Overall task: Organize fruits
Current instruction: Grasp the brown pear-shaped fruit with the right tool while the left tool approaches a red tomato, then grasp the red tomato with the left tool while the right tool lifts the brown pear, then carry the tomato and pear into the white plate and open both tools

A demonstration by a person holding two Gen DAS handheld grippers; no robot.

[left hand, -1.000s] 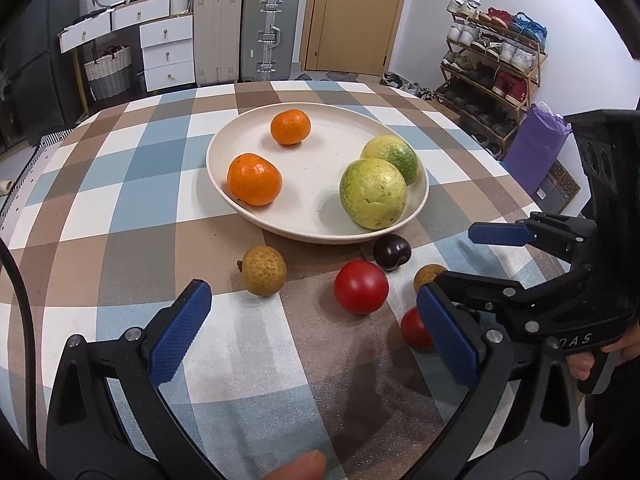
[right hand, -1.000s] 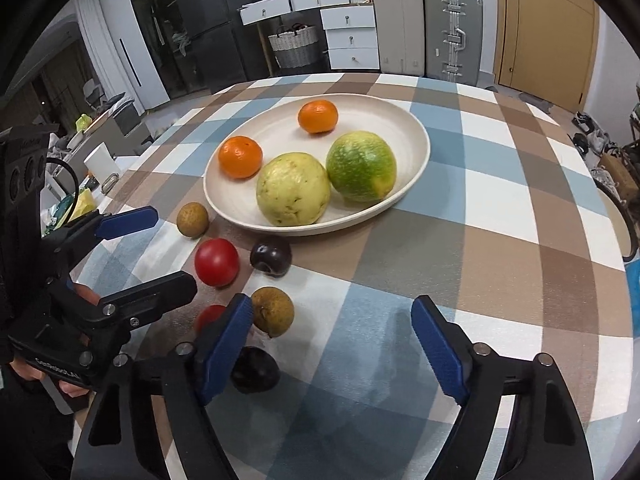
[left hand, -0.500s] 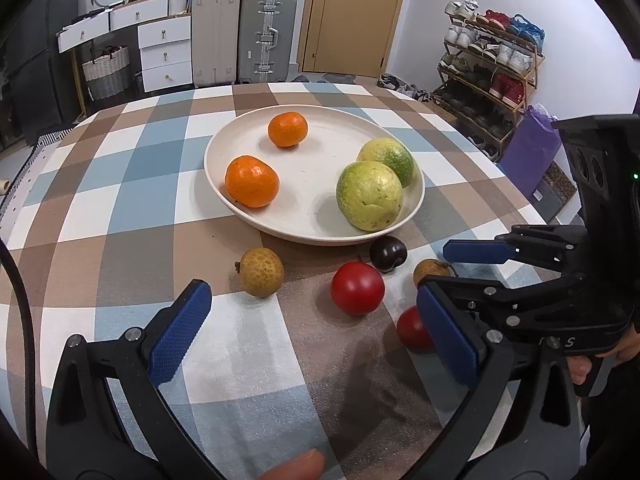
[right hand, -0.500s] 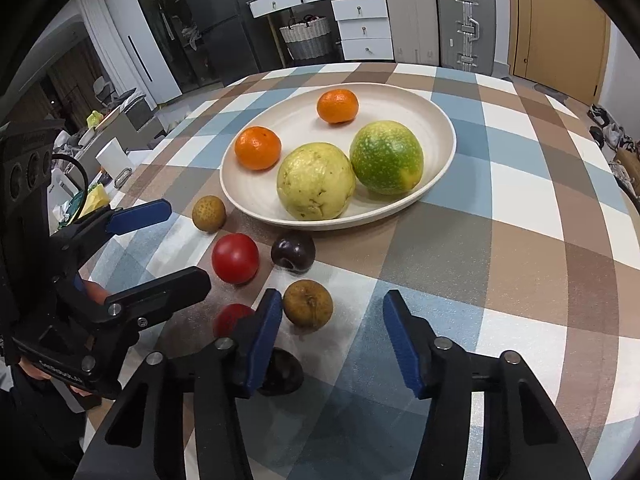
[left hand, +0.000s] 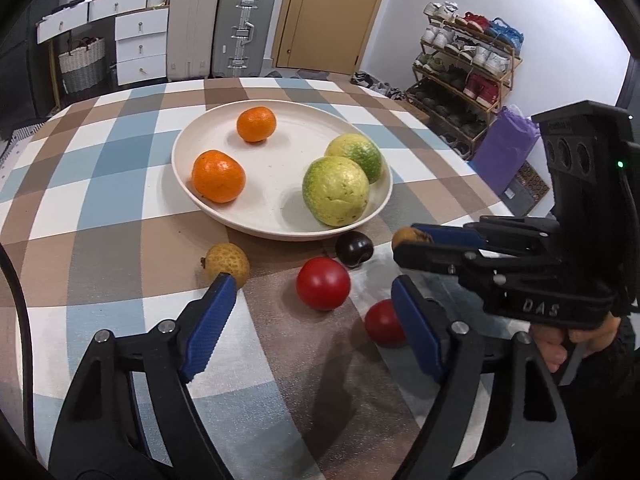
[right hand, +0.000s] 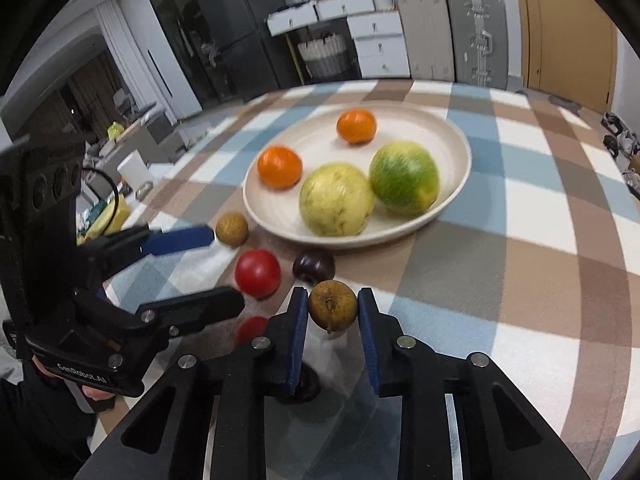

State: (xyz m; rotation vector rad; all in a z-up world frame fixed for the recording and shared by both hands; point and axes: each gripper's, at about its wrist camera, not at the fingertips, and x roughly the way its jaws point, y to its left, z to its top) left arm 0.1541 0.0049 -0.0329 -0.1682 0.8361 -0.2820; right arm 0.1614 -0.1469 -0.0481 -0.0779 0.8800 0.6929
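A cream plate [left hand: 280, 224] [right hand: 452, 140] holds two oranges and two green-yellow fruits. On the checked cloth in front of it lie a brown longan [left hand: 226, 260] [right hand: 232, 229], a big red fruit [left hand: 323, 284] [right hand: 257, 273], a dark plum [left hand: 354, 243] [right hand: 314, 266] and a small red fruit [left hand: 382, 322]. My right gripper [right hand: 332, 310] is shut on a second brown longan [right hand: 333, 305], lifted just off the cloth; it also shows in the left wrist view [left hand: 404, 237]. My left gripper [left hand: 308, 320] is open and empty, low over the cloth before the red fruits.
Another dark plum [right hand: 306, 384] lies under my right gripper's fingers. Suitcases [left hand: 244, 28] and drawers stand beyond the table. A shoe rack [left hand: 468, 64] and a purple bag [left hand: 504, 148] are at the right. The table edge runs close on the left in the right wrist view.
My right gripper moved in and closed on the brown longan near the dark plum, then raised it slightly. My left gripper shifted a little forward and stayed open.
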